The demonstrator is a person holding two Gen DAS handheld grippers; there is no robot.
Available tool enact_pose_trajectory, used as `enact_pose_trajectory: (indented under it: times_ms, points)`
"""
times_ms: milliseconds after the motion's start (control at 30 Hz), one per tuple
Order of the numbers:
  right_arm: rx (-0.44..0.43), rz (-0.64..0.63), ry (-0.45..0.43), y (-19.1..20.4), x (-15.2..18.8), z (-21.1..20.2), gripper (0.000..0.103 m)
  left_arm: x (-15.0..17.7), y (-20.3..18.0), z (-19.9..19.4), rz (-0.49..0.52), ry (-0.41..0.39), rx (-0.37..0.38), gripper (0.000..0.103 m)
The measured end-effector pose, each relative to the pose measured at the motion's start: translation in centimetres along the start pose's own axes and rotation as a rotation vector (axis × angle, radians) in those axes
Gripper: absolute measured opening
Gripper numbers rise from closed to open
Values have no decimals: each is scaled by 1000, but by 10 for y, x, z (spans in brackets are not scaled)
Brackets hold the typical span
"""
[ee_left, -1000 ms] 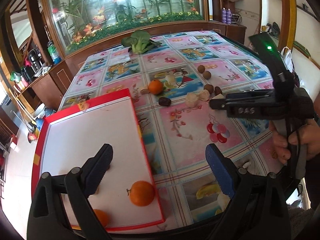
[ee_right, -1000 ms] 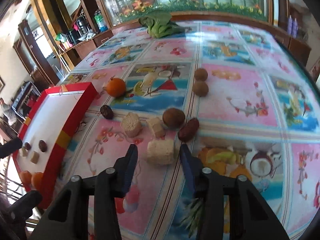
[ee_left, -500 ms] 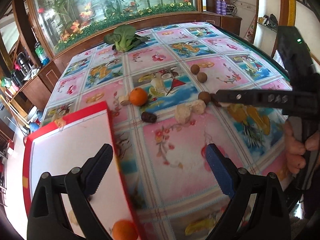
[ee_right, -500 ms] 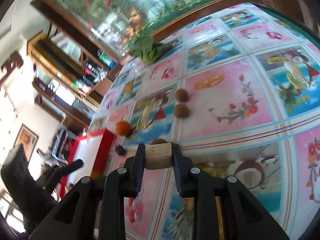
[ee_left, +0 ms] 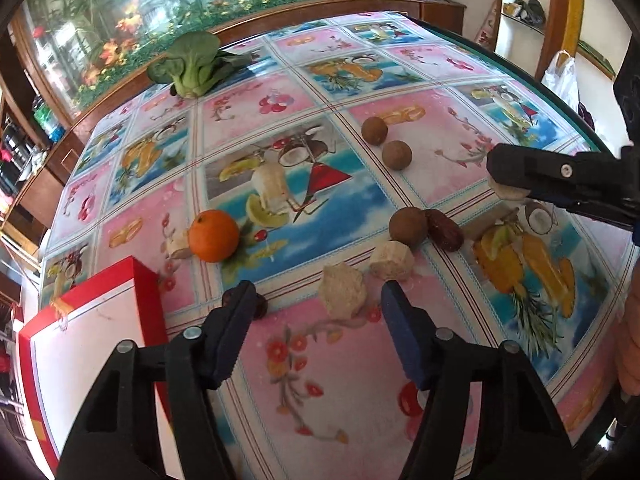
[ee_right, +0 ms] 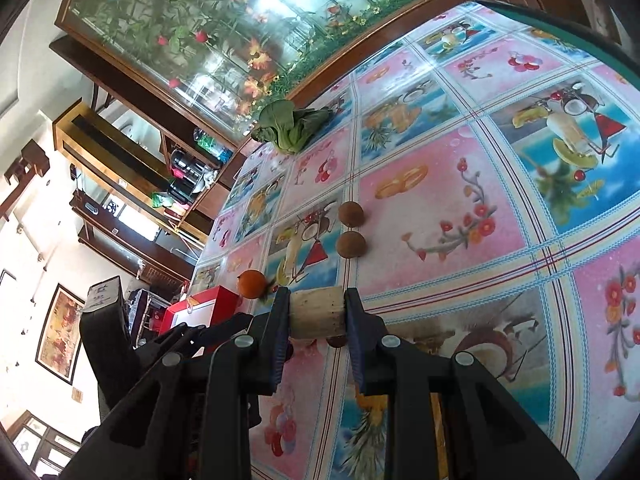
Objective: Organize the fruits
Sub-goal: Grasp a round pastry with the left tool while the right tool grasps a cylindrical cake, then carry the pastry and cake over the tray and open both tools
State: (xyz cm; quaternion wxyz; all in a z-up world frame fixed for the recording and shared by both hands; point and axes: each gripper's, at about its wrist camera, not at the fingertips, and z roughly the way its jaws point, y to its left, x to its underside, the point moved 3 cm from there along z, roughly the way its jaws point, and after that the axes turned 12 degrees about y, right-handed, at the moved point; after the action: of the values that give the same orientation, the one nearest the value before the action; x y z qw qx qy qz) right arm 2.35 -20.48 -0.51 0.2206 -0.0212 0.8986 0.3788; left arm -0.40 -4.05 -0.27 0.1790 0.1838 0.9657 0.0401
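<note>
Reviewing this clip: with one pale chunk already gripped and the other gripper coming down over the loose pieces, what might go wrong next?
1. The left gripper, whose jaws have just been closing, sits over a pale chunk crowded by another chunk; it may knock that neighbour.
2. Its left finger is close to a dark date and could push it.
3. The right gripper holds its beige chunk only at the fingertips, so it might slip.

Fruit-print table [ee_left: 328, 380], orange [ee_left: 213, 235], red box [ee_left: 100, 344]
</note>
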Motion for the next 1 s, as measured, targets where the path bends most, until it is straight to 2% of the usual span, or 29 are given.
enact_pose_trajectory:
  times_ms: [100,133,233,300,600,867,1000]
  points:
    - [14,3,-8,0,0,-2,25,-3,-2,2,16,-11,6,64]
    - [17,1,-12,0,0,-2,25,-5,-3,3,17,-15,12,58]
    - [30,-7,-22,1,-1,-1,25,-6,-3,8,3,6,86,30]
    - [34,-14,-23,3,-2,0,25,-5,0,7,-20,-4,126,30]
    - [112,-110,-66,15,-1,1,25,9,1,-1,-60,-18,141,28]
    - [185,-186,-61,28,8,12,25,50,17,-58,-109,-130,133,28]
    - [141,-209,0,49,19,29,25,76,37,-80,-155,-164,116,28]
